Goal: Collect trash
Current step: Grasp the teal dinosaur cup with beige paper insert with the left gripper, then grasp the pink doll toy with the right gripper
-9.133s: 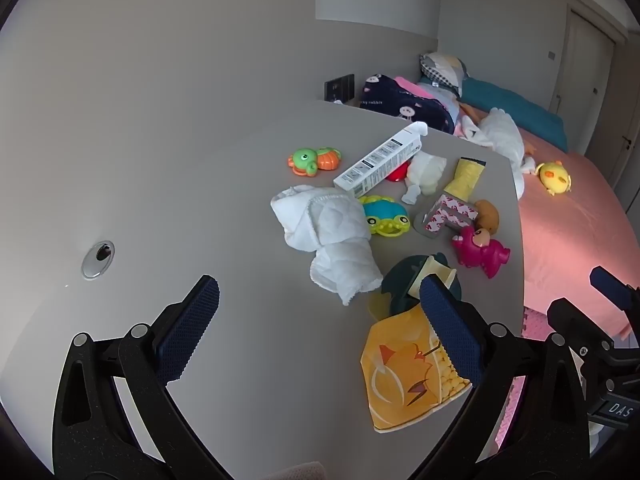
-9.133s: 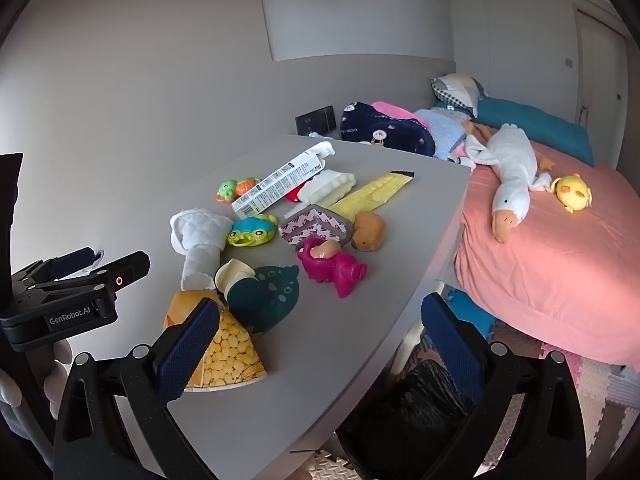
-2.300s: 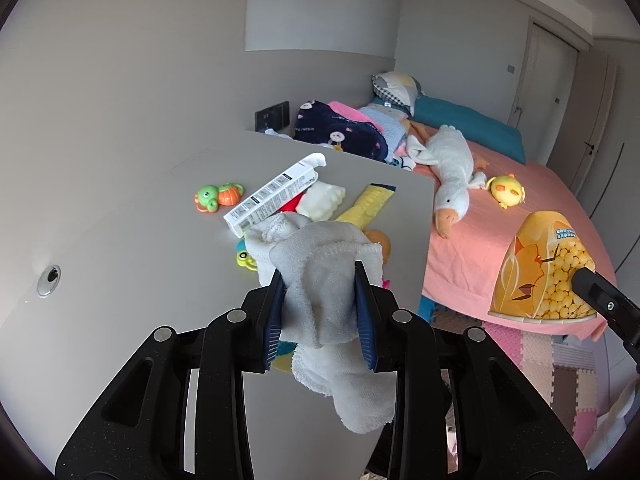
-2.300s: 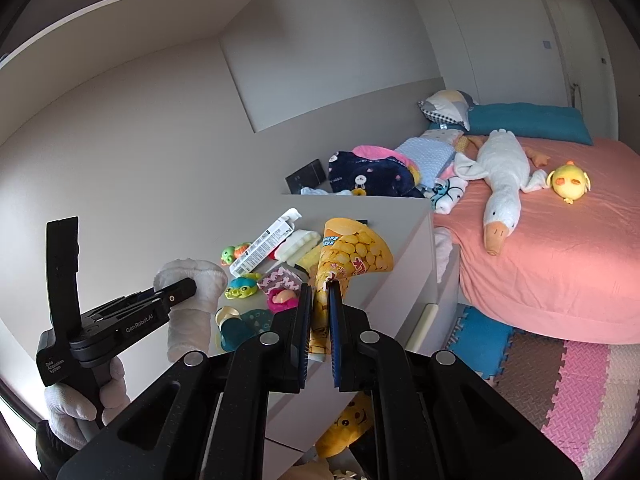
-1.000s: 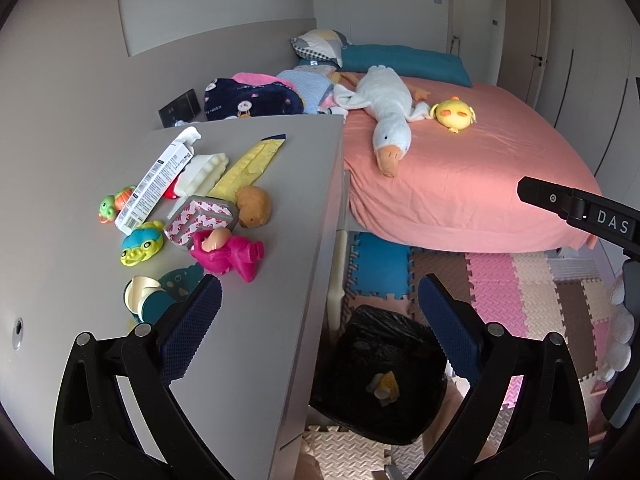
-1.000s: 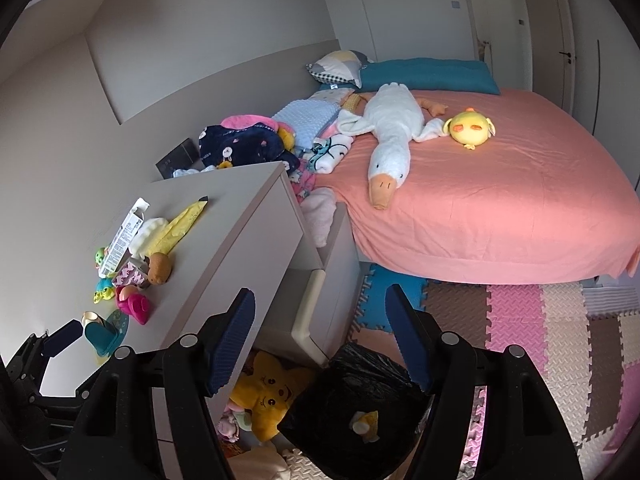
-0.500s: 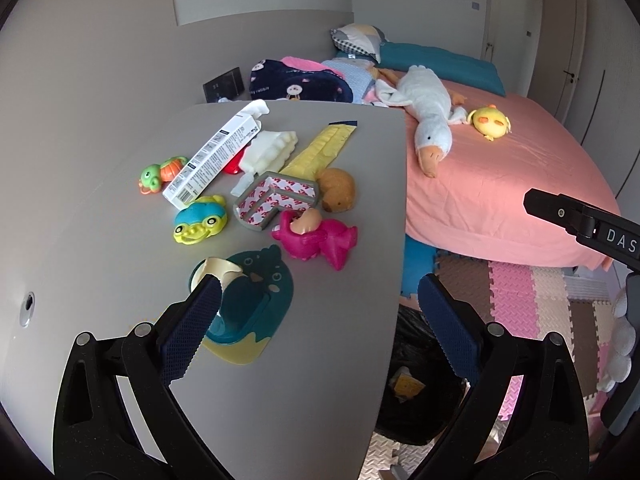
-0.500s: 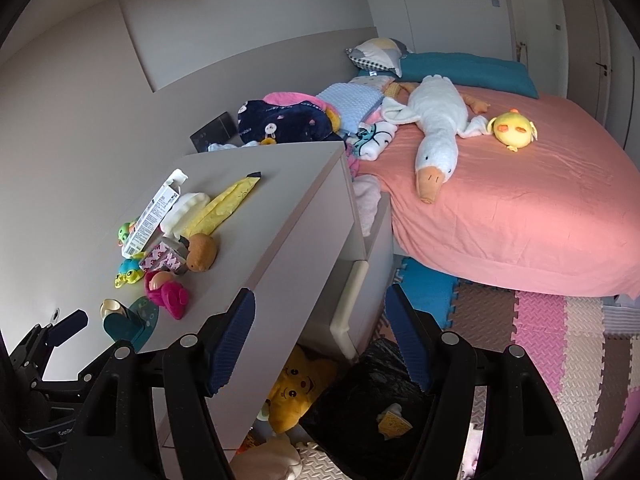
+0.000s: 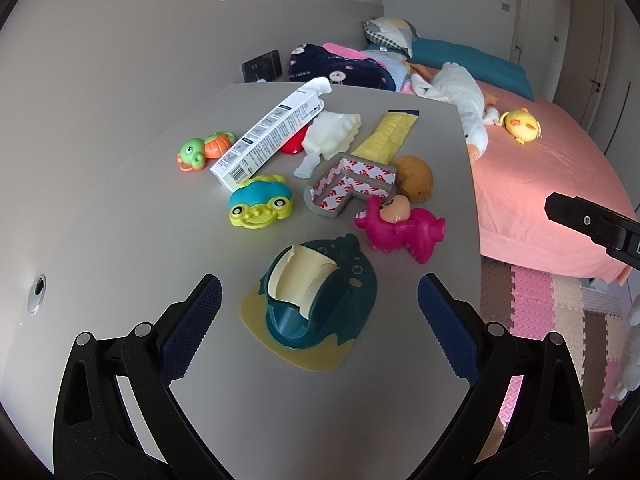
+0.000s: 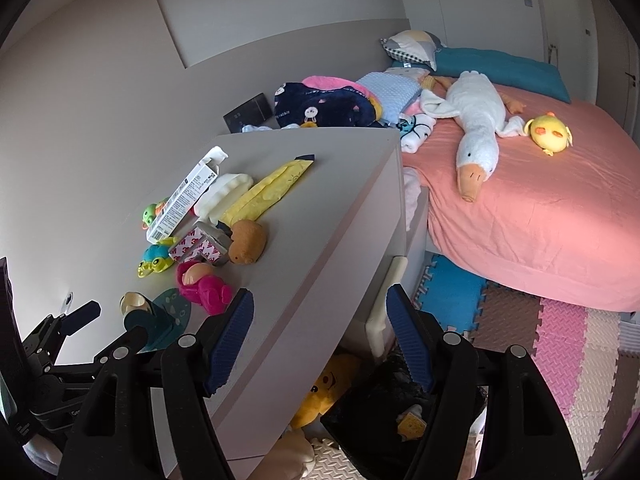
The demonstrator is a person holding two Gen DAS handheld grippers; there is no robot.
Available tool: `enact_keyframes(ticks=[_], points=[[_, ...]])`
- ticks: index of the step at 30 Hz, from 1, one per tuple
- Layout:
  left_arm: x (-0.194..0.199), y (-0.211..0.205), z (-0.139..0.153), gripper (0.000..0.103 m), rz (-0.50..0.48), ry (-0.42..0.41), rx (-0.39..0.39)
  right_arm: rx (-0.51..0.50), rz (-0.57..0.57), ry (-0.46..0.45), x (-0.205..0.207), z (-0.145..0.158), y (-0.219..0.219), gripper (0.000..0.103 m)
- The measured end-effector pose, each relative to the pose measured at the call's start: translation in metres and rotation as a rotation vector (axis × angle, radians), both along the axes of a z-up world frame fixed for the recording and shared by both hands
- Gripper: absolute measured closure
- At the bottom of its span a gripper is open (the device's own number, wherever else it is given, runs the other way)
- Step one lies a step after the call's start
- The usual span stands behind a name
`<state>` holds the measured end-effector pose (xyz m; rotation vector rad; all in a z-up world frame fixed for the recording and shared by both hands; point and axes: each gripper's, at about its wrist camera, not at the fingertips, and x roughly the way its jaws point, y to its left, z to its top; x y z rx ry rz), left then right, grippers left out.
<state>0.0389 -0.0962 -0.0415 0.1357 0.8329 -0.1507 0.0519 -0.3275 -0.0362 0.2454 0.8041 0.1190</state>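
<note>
My left gripper [image 9: 319,312] hangs open over the grey table [image 9: 120,208], with nothing between its fingers. Just beyond its tips lies a teal and cream wrapper [image 9: 316,300] on a yellow sheet. Farther back sit a white carton [image 9: 268,136], a yellow packet [image 9: 390,136], a grey corner guard with red-printed tape [image 9: 348,188] and a crumpled white piece [image 9: 332,132]. My right gripper [image 10: 320,330] is open and empty above the table's right edge [image 10: 320,264]. Below it stands a black trash bag [image 10: 384,408] with a yellow scrap [image 10: 410,424] inside.
Toys lie among the litter: a pink animal [image 9: 400,232], a blue and yellow frog [image 9: 260,204], a green turtle [image 9: 200,152], a brown plush [image 9: 416,178]. A pink bed [image 10: 540,208] with a white goose plush [image 10: 478,128] is to the right. Foam mats [image 10: 560,336] cover the floor.
Both grippers have swung from over the trash bag back toward the table; the left view now looks closely down at the teal wrapper. Both stay open and empty.
</note>
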Motion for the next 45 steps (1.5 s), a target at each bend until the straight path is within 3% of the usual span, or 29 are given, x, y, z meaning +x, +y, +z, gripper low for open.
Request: enact_keyframes(ticks=[4, 12, 18, 34, 37, 45], points=[[0.009, 0.008, -0.009, 0.011, 0.013, 0.009, 0.018, 0.006, 0.035, -0.001, 0.006, -0.003, 0.011, 0.033], [0.028, 0.022, -0.022, 0.048, 0.011, 0.045, 0.015, 0.015, 0.112, 0.017, 0.019, -0.011, 0.035, 0.033], [0.035, 0.03, -0.031, 0.062, 0.002, 0.077, -0.016, 0.024, 0.171, 0.037, 0.03, -0.02, 0.058, 0.033], [0.043, 0.064, -0.03, 0.067, 0.054, 0.085, -0.105, -0.059, 0.29, 0.081, 0.064, -0.041, 0.119, 0.033], [0.043, 0.065, -0.031, 0.067, 0.057, 0.083, -0.099, -0.081, 0.289, 0.079, 0.066, -0.043, 0.124, 0.043], [0.044, 0.072, -0.031, 0.067, 0.077, 0.09, -0.108, -0.043, 0.273, 0.093, 0.061, -0.039, 0.123, 0.044]])
